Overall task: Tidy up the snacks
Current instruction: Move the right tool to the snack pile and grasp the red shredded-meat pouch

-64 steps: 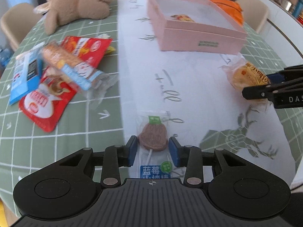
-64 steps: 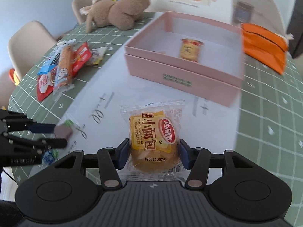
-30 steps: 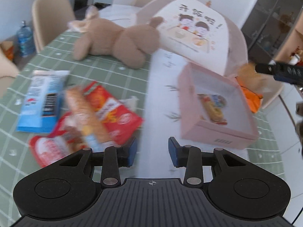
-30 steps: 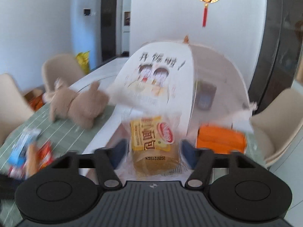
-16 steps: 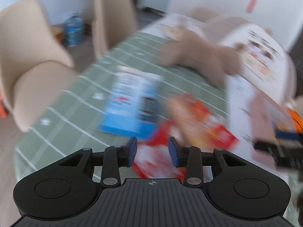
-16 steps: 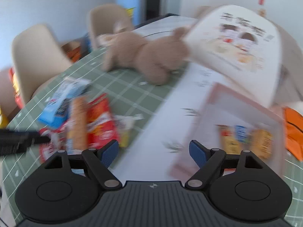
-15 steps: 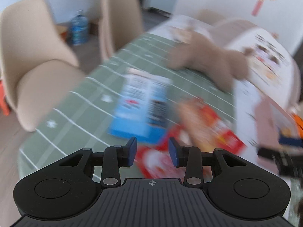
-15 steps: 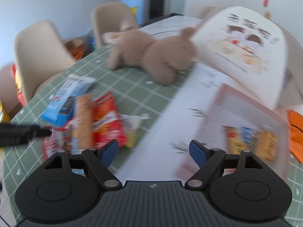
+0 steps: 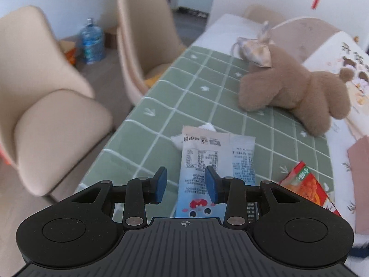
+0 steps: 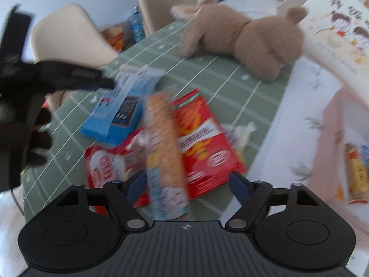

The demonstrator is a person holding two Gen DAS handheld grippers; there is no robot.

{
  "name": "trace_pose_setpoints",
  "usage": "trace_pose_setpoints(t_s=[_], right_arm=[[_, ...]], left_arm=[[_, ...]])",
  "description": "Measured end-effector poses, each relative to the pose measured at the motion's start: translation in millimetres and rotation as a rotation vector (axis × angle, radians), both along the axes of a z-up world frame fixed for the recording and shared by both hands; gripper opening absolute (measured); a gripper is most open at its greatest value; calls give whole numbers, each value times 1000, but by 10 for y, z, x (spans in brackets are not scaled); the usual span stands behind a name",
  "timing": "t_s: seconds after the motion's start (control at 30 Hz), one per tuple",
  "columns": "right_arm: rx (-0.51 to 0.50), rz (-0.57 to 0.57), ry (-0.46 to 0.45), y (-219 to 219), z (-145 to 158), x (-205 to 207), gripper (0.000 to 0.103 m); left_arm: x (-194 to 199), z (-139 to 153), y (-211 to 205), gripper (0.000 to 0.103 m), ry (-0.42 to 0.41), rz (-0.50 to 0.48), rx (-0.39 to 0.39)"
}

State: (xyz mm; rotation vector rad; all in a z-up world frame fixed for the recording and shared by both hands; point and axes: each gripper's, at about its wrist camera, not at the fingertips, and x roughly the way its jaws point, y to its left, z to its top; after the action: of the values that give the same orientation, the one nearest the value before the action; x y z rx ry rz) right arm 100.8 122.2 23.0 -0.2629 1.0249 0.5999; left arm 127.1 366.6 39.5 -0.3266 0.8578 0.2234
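My left gripper [image 9: 185, 184] hovers open just above a light-blue snack packet [image 9: 198, 173] lying on the green checked tablecloth [image 9: 207, 97]; its pads do not press it. From the right wrist view it is a blurred black shape, the left gripper [image 10: 92, 80], over the same blue packet [image 10: 120, 108]. My right gripper [image 10: 188, 183] is closing, pads apart. A long biscuit pack [image 10: 163, 143] lies between them, untouched on its right side. Beneath it are red packets [image 10: 203, 143]. The pink box [image 10: 334, 127] at the right holds small snacks [image 10: 355, 173].
A brown plush toy [image 9: 295, 92] lies further back on the cloth. Beige chairs [image 9: 57, 106] stand along the table's left edge, with a water bottle [image 9: 91, 41] on the floor behind. A cartoon-printed food cover [image 10: 334, 30] rises behind the box.
The bread packet is gone from my right gripper, which dropped over the snack pile and narrowed its jaws. My left gripper swung left and lower onto the blue packet.
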Motion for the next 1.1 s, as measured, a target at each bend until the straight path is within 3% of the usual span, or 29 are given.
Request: trace_pose_setpoints(t_s=[0.07,0.2,0.3,0.43,0.47,0.6,0.73,0.87,0.93,0.97,1.1], right_arm=[[-10,22,38,-28,-43,-65,36],[-13,0,71,-309,-37,-239,35],[-33,-55,73,-609,-22,-364,35],[-113,-105,-14,-850,42,-537,36],[-111,-100,-39,-862,103,-590,39],[1,-51,-65,-757,351,-777,76],[43,-66,57,-405,185,-706,77],[5,-285,177,-156,-57,-454,77],[70,-359,224,-131,-114,-382,81],[83,-378,215,-85,-112,-368,82],[39,-367,130,224,-164,-307,98]], left_arm=[[-24,0,-96,41,-3,-84,-20],[-226,-9,-392,41,12,-196,-11],[-452,-25,-533,41,35,-209,-81],[-750,-1,-750,41,68,-199,-123],[-820,16,-791,40,74,-192,-129],[-989,62,-773,40,100,-118,-68],[-1107,112,-645,40,136,-26,46],[-1236,158,-453,40,123,33,39],[-1281,164,-387,40,119,53,33],[-1296,164,-370,40,119,58,32],[-1313,157,-348,40,119,59,36]])
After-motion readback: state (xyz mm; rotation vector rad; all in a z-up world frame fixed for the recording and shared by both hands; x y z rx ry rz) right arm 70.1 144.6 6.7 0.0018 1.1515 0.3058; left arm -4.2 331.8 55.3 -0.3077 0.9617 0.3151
